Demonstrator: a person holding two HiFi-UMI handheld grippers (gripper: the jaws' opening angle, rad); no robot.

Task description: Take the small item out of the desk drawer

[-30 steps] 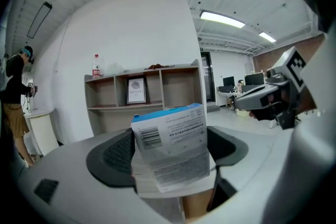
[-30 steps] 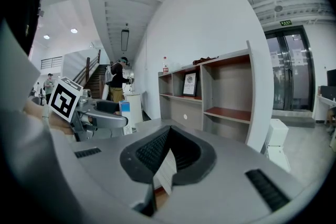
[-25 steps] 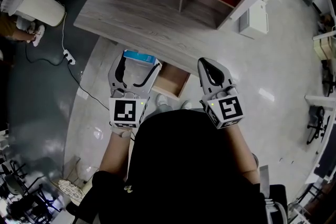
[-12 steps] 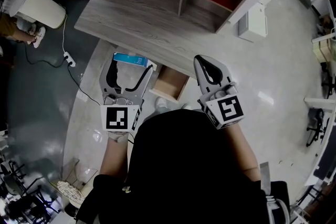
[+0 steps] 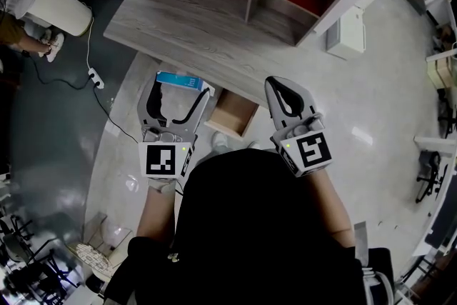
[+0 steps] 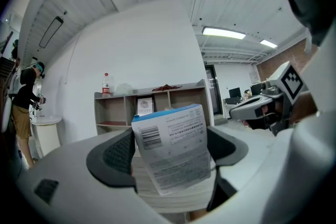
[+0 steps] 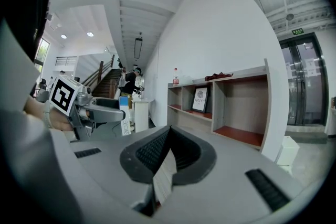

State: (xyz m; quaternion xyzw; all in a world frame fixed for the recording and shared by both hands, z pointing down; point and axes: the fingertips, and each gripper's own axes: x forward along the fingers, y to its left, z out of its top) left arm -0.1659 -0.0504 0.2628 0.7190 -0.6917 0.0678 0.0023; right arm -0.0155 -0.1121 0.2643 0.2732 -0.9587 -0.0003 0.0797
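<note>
- Blue-edged white box (image 6: 172, 149), with a barcode and fine print on its face: clamped between the two jaws of the left gripper (image 5: 178, 91), which stand apart by the width of the box.
- Position of the box, head view: outside the open drawer (image 5: 232, 113) and to its left, above the floor, near the front edge of the grey wooden desk (image 5: 193, 21).
- Jaws of the right gripper (image 5: 284, 93): pressed together with nothing between them, just right of the drawer.

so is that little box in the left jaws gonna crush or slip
Probably light: the box looks like thin printed card. Likely crushable if squeezed hard. It sits tilted between the jaws, so it may pivot.
</note>
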